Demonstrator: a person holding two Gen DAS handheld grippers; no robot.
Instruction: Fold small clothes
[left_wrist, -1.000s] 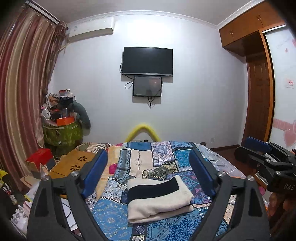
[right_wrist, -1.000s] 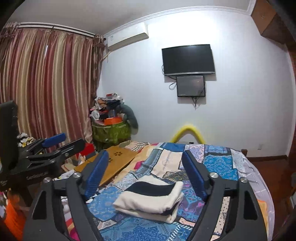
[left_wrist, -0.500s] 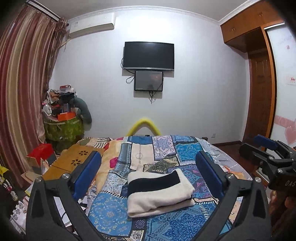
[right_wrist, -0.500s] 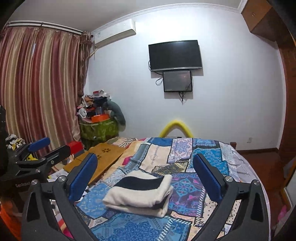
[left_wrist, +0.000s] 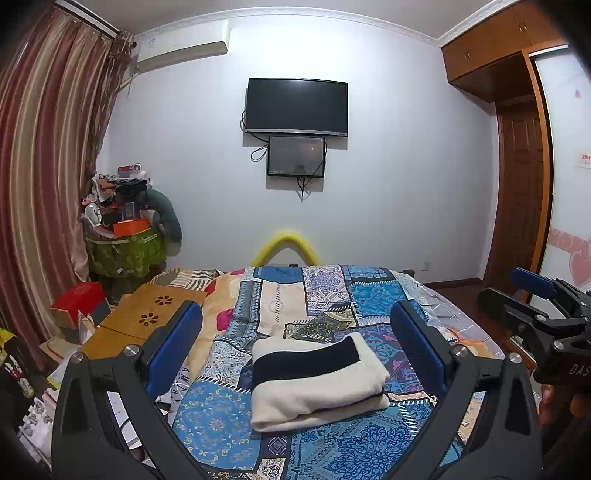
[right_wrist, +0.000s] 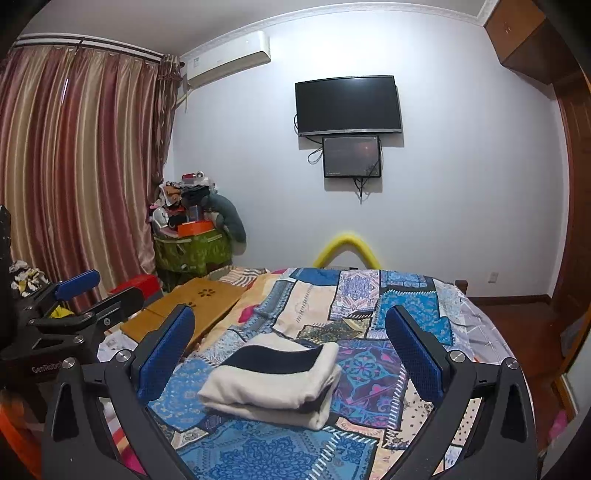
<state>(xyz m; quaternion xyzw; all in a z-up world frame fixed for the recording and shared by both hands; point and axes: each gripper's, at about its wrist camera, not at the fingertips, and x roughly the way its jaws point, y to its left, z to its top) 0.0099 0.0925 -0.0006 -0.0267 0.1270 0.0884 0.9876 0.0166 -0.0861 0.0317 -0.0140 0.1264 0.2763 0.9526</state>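
Note:
A cream garment with a dark navy band (left_wrist: 314, 380) (right_wrist: 275, 380) lies folded into a thick bundle on the patchwork bedspread (left_wrist: 332, 295) (right_wrist: 417, 310). My left gripper (left_wrist: 295, 332) hovers before it, wide open, nothing between its blue pads. My right gripper (right_wrist: 291, 332) is equally wide open and empty, apart from the bundle. Each gripper shows at the side of the other's view: the right gripper (left_wrist: 535, 295) at the right edge, the left gripper (right_wrist: 77, 291) at the left edge.
A wooden lap table (left_wrist: 147, 317) lies on the bed's left side by a red box (left_wrist: 77, 299). A cluttered green bin (left_wrist: 125, 247) stands by the striped curtain (left_wrist: 44, 184). A yellow arch (left_wrist: 284, 247) sits beyond the bed; a wardrobe (left_wrist: 524, 184) at right.
Both grippers' jaws have spread wider than a second ago. The folded garment lies in the same place on the bed, and both views have tilted a little downward.

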